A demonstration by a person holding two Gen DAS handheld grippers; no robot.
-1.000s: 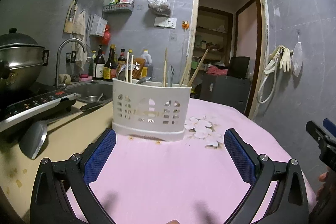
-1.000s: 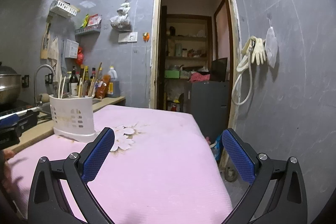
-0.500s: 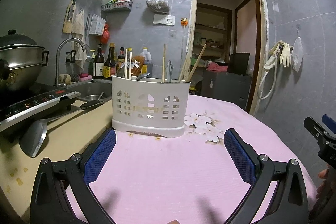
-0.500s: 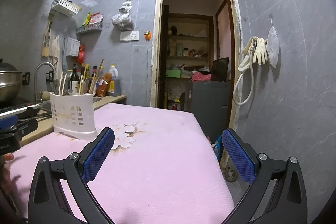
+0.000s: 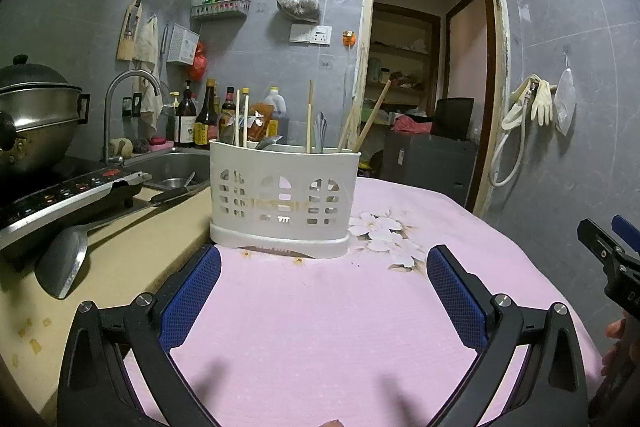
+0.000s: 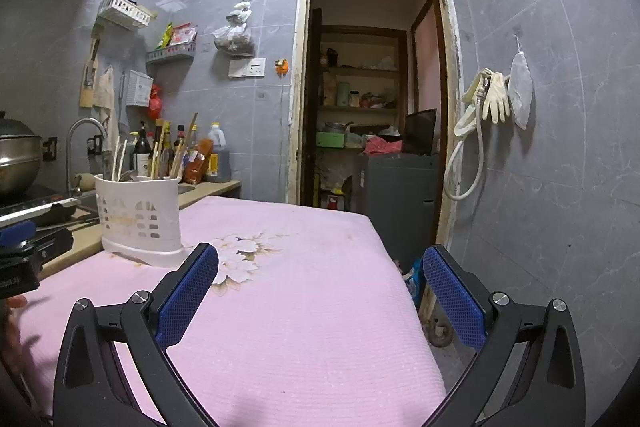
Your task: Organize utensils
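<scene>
With both the left gripper [image 5: 323, 291] and right gripper [image 6: 320, 291] spread empty, a careless reach ahead could topple the caddy [image 5: 284, 193].

Holder: white perforated utensil caddy [image 5: 283, 197], upright on pink cloth, just ahead of the left claw's spread fingers.
Contents: wooden chopsticks [image 5: 309, 116] standing upright or leaning; metal spoon handles [image 5: 267, 143] barely above rim.
</scene>
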